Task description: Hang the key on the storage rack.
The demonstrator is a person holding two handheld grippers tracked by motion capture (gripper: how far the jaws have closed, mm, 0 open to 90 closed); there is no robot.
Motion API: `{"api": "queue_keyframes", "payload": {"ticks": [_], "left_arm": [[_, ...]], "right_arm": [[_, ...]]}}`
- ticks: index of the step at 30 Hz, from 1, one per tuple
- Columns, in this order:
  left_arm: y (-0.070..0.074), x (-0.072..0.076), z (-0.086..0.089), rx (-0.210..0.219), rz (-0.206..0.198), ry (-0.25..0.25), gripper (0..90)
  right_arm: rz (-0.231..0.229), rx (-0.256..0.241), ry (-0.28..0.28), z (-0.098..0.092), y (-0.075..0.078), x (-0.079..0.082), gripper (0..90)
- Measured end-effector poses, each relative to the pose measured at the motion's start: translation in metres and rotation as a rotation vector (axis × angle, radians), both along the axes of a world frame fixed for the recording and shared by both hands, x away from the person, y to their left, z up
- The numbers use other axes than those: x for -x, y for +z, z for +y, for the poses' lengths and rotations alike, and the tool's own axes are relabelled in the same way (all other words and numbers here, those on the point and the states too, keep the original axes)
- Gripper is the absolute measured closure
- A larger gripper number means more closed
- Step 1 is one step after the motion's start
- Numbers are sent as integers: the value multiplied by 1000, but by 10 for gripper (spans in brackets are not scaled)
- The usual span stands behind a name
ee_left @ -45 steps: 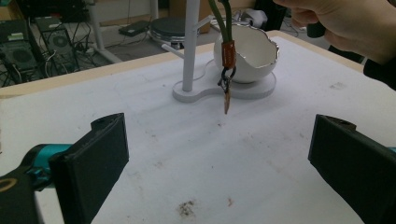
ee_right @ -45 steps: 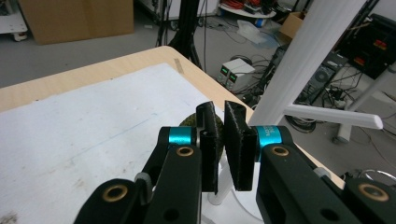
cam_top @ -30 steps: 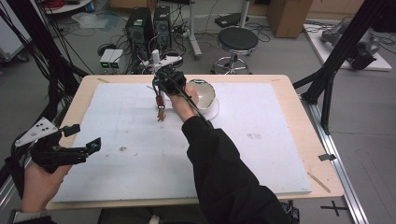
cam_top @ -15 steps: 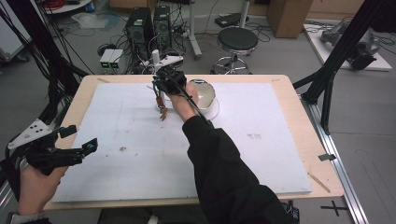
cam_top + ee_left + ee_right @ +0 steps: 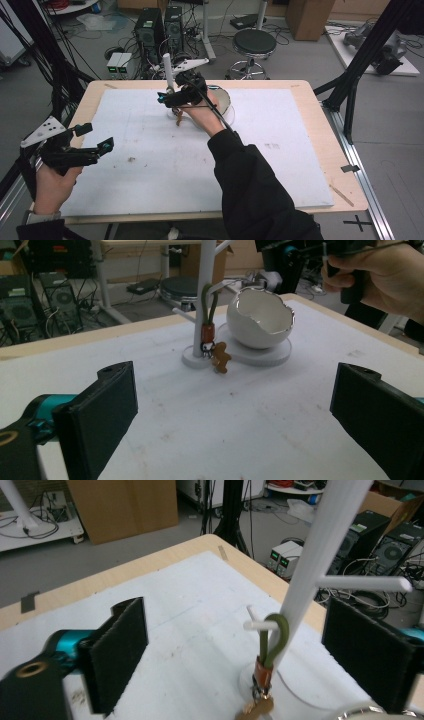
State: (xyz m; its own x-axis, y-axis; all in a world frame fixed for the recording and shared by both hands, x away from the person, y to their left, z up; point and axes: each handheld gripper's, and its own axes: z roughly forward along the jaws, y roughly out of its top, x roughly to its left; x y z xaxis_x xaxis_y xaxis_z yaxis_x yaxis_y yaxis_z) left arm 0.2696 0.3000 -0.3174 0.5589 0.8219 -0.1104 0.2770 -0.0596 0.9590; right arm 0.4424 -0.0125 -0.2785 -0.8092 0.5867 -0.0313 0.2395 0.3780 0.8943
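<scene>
Hanging by its green loop (image 5: 274, 639) from a low peg of the white stand (image 5: 320, 555), beside the broken-egg-shaped white bowl (image 5: 259, 317) at the far middle of the worktop (image 5: 310, 150): a keychain with a small brown figure (image 5: 220, 359), cut off at the right gripper view's bottom edge. Reaching forward above the stand, right gripper (image 5: 172, 96), jaws apart, empty. Held low over the worktop's near left corner, left gripper (image 5: 95, 141), jaws wide apart, empty.

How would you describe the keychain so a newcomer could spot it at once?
Find the white foam mat on the table, then the thin white branched stand at its far side, beside the cracked-egg-shaped white bowl. The keychain hangs from a low peg by an olive-green loop, with an orange clasp and a tan gingerbread-man charm: the only coloured thing there.
</scene>
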Motion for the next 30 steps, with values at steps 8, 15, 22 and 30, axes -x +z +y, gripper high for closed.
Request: {"api": "queue_keyframes", "payload": {"ticks": [8,15,22,30], "left_arm": [[2,-20,-10,1,-8,-25,55],[-7,-38,-21,-17,1,-6,55],[-8,-40,-20,-19,9,10,55],[-10,-42,-21,-42,22,21,55]], "right_arm": [[10,-15,-12,-43,3,17,108],[-19,-13,-54,-91,9,35,108],[40,-7,-80,-154,5,43,108],[59,-61,-99,-222,-10,59,107]]}}
